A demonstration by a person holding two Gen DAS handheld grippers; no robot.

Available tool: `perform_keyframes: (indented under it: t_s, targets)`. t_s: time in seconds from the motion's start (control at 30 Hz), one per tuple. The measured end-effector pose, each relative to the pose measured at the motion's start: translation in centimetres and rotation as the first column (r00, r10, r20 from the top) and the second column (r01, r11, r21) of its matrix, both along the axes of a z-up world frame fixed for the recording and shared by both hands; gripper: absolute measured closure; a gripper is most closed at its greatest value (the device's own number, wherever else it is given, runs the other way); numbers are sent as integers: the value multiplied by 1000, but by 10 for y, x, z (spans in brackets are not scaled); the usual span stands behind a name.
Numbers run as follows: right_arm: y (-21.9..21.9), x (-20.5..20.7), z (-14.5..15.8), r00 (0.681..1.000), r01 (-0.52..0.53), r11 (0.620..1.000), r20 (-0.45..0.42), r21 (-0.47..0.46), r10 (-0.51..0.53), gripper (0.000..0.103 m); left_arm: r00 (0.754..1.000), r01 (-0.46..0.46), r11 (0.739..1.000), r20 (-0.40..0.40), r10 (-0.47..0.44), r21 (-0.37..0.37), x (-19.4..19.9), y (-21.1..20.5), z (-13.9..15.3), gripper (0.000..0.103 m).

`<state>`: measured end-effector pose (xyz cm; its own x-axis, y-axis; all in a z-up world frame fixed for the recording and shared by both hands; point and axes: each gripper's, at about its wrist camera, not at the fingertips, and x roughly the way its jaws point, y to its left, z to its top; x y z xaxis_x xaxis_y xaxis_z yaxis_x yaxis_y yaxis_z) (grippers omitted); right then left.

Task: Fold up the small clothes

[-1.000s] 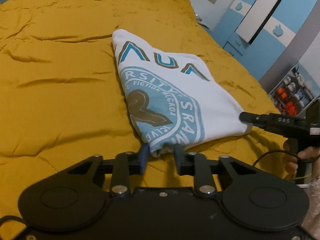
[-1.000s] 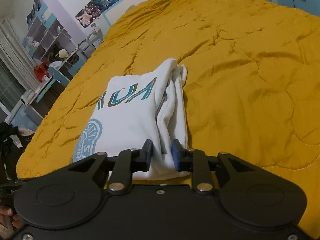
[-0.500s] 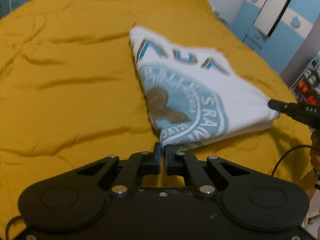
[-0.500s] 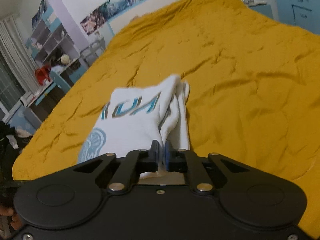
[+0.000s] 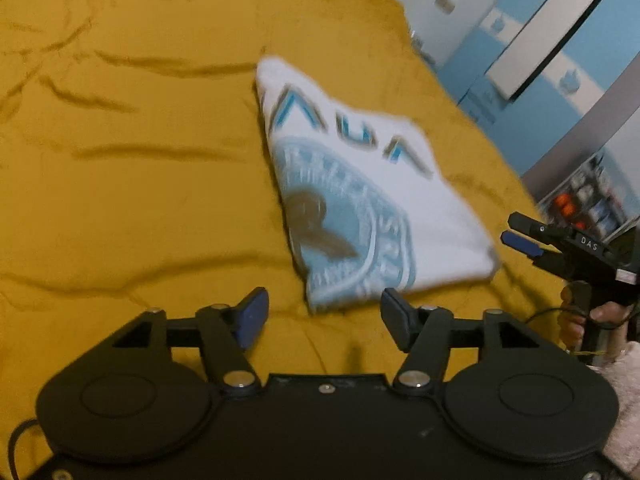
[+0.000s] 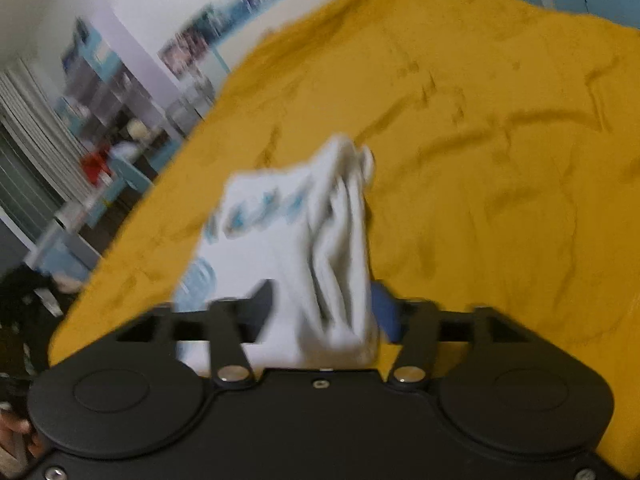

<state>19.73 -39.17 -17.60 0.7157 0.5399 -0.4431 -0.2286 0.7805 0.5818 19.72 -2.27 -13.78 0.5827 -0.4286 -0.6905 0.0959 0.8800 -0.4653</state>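
both corners let go, fold laid down

left gripper [image 5: 324,314]: jaws apart, just been opening, nothing between the pads; near corner of the folded white shirt [image 5: 360,196] lying just beyond, at twelve o'clock. right gripper [image 6: 326,308]: also apart, just been opening, with the stacked edge of the shirt [image 6: 316,248] lying loosely in the gap, pads off the cloth as far as the blur allows. seen from the left wrist, same right gripper [image 5: 524,242] at three o'clock, just beside the shirt's right corner, a hand [image 5: 580,320] on its grip below.

shirt flat on the mustard bedspread [image 5: 140,160], printed crest up, layered edges bunched toward one o'clock in the right view.

judged as the release after a fold. next move likely calls for backing straight off without snagging the layers, then checking whether the loose edges want squaring.
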Motion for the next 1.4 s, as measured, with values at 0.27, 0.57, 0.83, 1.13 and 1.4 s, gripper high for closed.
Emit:
perform_keyframes:
  t_s: [0.27,0.57,0.83,1.13,1.4]
  targets:
    - [-6,68,-9,993,-75,994,-83,78,81,35,996,-85,972,-9,85,-219,63,29,-14,25]
    - [8,109,-42,967,-137,981,-194,139,163,32,995,-58,980,-92,41,-191,123,10,-47,24]
    - [21,129,-51,944,-208,955,-212,209,252,24,996,-33,973,-91,12,-228,143,2,-62,22]
    - [38,142,-56,933,-232,945,-220,231,283,19,992,-40,940,-128,-4,-338,157,8,-73,21]
    - [44,145,-61,934,-238,941,-210,238,289,17,989,-40,931,-150,-16,-364,166,5,-79,23]
